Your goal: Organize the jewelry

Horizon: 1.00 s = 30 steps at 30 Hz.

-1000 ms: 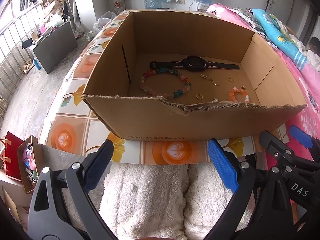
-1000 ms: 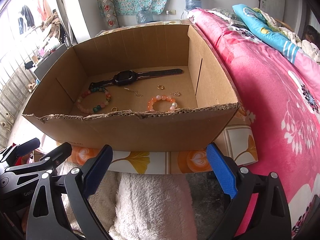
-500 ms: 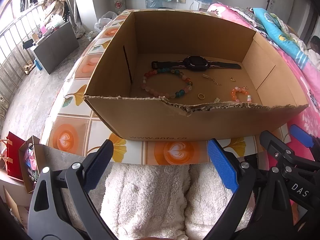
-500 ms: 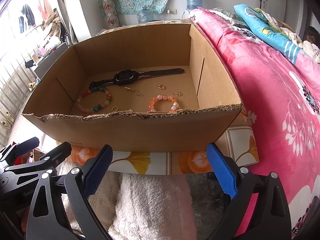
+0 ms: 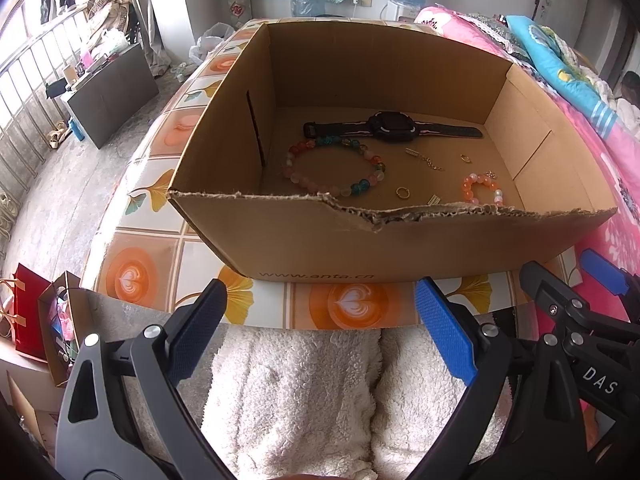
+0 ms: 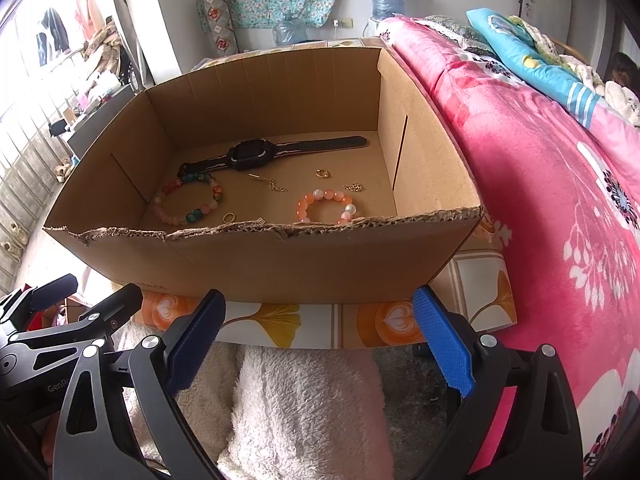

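The big cardboard box (image 5: 400, 248) fills the middle of both views. It is light and stiff, with a torn, rough front edge. All the jewelry lies on its floor.

The black watch (image 5: 390, 126) at the back is the heaviest piece, hard in the middle; I would pinch its bendy strap.

The colorful bead bracelet (image 5: 334, 170) sits center-left. Its round beads look smooth and slippery, so grab across the loop. The orange bead bracelet (image 6: 326, 206) is lower right.

The thin gold chain (image 5: 426, 160) is floppy, and the tiny gold ring (image 5: 402, 192) looks hardest to pick up.

The left gripper (image 5: 320, 330) and right gripper (image 6: 318, 330) hang at the bottom, spread wide, holding nothing.
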Tool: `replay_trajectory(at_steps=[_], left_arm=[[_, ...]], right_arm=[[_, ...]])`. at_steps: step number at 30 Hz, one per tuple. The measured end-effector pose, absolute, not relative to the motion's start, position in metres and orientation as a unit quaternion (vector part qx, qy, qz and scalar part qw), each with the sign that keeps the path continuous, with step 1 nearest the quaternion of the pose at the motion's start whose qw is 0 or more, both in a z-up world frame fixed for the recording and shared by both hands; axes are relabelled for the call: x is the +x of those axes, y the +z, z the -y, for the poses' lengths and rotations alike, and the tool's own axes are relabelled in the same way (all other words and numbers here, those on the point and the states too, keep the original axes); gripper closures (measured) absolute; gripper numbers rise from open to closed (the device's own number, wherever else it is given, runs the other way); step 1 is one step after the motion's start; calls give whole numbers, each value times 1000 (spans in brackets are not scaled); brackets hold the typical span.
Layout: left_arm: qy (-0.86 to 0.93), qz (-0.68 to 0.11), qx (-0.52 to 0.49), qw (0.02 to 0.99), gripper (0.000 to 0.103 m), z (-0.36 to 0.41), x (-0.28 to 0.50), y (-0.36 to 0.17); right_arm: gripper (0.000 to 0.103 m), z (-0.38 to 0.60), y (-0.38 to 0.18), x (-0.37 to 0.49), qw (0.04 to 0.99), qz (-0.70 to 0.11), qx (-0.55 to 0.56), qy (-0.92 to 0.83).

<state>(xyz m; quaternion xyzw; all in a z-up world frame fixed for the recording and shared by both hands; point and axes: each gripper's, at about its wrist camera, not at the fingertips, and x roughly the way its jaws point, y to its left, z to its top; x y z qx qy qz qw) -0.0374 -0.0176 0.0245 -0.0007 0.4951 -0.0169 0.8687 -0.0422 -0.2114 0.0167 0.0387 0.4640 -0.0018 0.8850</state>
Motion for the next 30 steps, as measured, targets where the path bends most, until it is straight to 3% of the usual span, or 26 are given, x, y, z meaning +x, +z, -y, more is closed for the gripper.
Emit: replay_trajectory(at_steps=[30], left_arm=[[-15, -498, -1, 867, 12, 17, -37, 25]], right_arm=[[11, 210, 15, -42, 884, -467, 38, -2]])
